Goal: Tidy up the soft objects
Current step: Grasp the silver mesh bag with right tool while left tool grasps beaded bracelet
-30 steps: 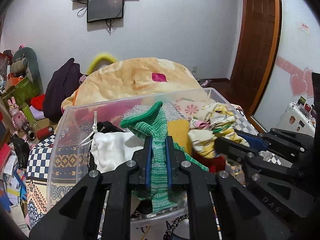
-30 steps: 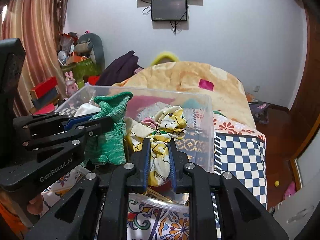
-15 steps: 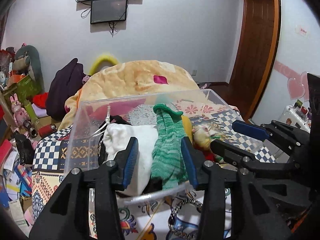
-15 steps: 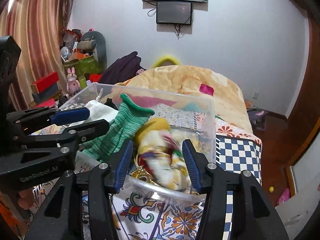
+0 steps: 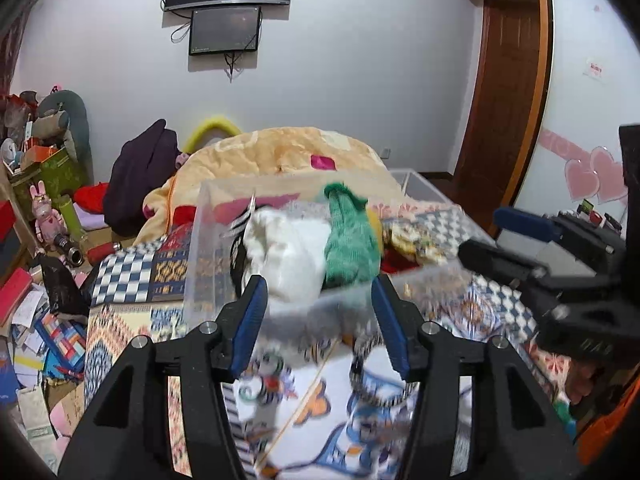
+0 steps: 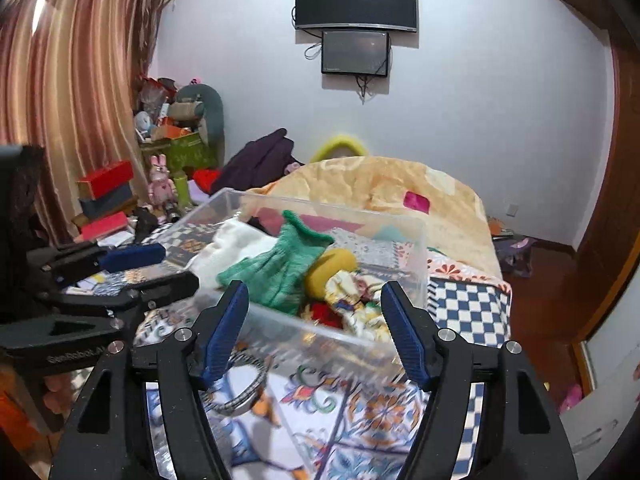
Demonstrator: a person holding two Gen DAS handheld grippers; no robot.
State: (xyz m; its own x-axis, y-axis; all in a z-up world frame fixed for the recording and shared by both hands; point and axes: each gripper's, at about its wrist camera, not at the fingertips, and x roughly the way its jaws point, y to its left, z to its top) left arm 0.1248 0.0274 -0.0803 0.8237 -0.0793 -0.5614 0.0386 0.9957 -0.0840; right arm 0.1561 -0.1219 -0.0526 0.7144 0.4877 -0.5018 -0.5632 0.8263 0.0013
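A clear plastic bin stands on the patterned bedspread. In it lie a green knitted piece, a white cloth, a yellow soft item and a yellow-and-white printed cloth. My left gripper is open and empty, just short of the bin's near wall. My right gripper is open and empty at the bin's near wall. Each gripper shows at the edge of the other's view.
A large orange quilt is heaped behind the bin. A dark garment lies at its left. Boxes, toys and papers clutter the floor at left. A beaded bracelet lies on the bedspread. A wooden door is at right.
Both grippers opened and let go: the left released the green knitted piece, the right the printed cloth. Both items dropped into the bin, and both grippers drew back from it.
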